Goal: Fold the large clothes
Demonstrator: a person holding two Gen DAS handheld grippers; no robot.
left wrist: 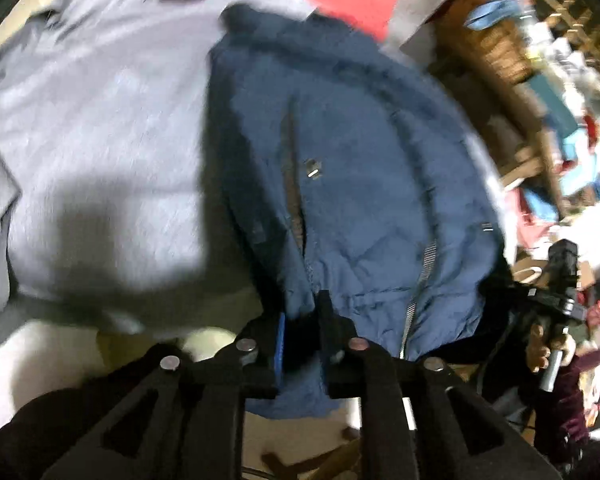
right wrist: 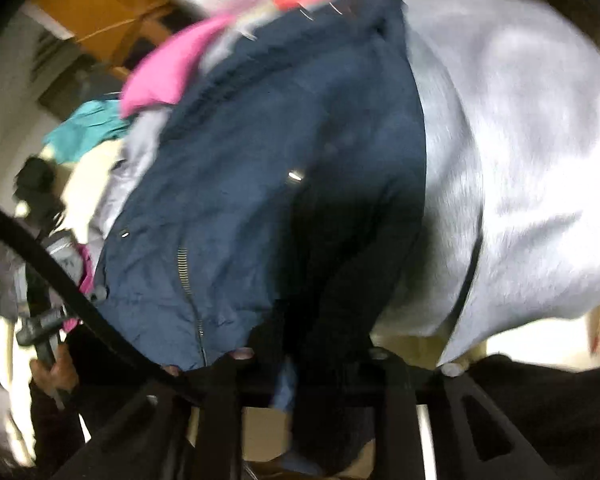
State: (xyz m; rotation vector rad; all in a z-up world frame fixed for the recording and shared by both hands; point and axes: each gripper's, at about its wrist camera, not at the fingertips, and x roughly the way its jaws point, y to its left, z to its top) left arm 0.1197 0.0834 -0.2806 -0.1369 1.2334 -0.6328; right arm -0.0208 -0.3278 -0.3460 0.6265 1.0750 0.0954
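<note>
I had the left gripper (left wrist: pixel 302 320) pinching the jacket (left wrist: pixel 340 152) hem, couldn't tell the right gripper's (right wrist: pixel 300 364) state; thin bite, slippery fabric could slip out.

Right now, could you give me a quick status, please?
Left hand-held gripper pinching navy jacket hem. Right hand-held gripper on it too, grip unclear. Grey garment underneath.

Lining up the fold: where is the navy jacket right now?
The navy jacket lies mid-frame in both wrist views on the grey blanket, its hem between the left gripper's jaws.
</note>
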